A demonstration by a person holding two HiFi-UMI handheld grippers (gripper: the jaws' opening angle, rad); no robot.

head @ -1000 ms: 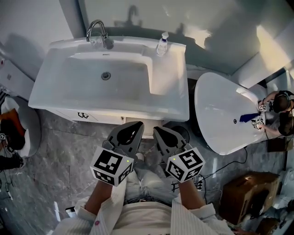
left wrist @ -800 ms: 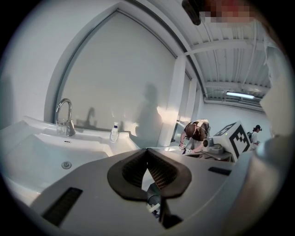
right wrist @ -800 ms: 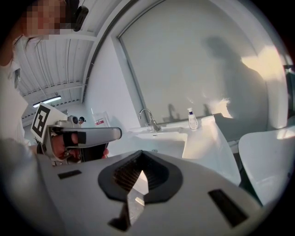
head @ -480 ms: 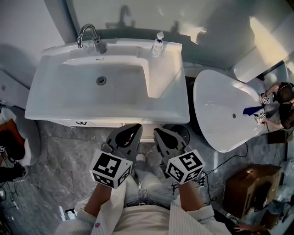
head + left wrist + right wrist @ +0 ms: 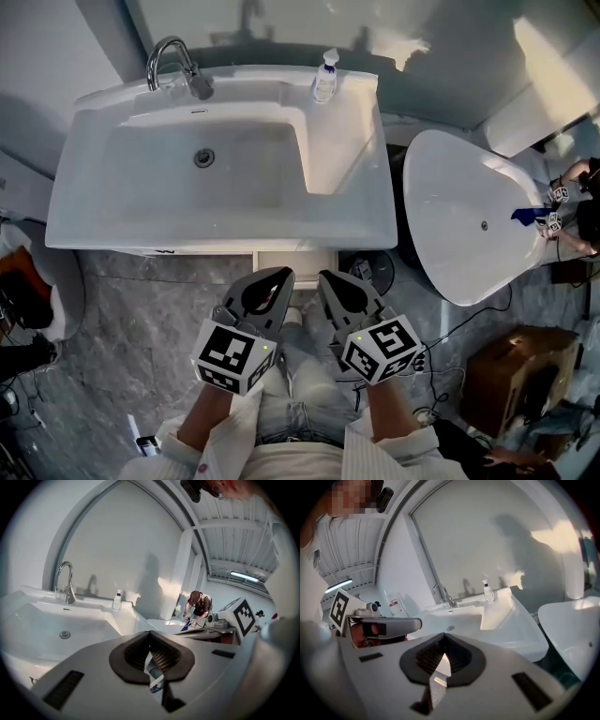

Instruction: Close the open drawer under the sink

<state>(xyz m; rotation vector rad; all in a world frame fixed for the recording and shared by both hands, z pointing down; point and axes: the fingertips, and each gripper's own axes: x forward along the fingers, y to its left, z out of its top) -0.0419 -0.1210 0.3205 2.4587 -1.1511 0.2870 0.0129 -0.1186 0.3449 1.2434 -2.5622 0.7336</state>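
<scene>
While I am looking steeply down, the drawer [image 5: 294, 263] is showing only as a pale strip poking out from under the front edge of the sink [image 5: 361, 202], a little right of centre. The sink is covering the rest of it, so I cannot tell what is lying inside.

Both tongs are hanging just in front of that strip with their tips pointing at it. The left gripper [image 5: 279, 276] and the right gripper [image 5: 325, 278] are sitting side by side, and whether either is touching the drawer front is hard to judge from above. In the left gripper view, the jaws are pressing together at the tips with nothing between them, and the right gripper view is showing the same. My own legs and sleeves are hiding the floor beneath the marker cubes.

The sink's basin is showing only its drain [image 5: 204, 157]. A faucet [image 5: 173, 61] is standing on the back rim at the left, and a soap bottle [image 5: 324, 80] is standing upright further right.

Grey marble floor [image 5: 141, 319] is lying open to the left of the grippers. On the right, a white oval tub [image 5: 459, 225] is crowding near the sink's end, with cables [image 5: 459, 323] trailing below it and a cardboard box [image 5: 511, 384] beyond. Another person [image 5: 586, 202] is being cut off by the right edge.
</scene>
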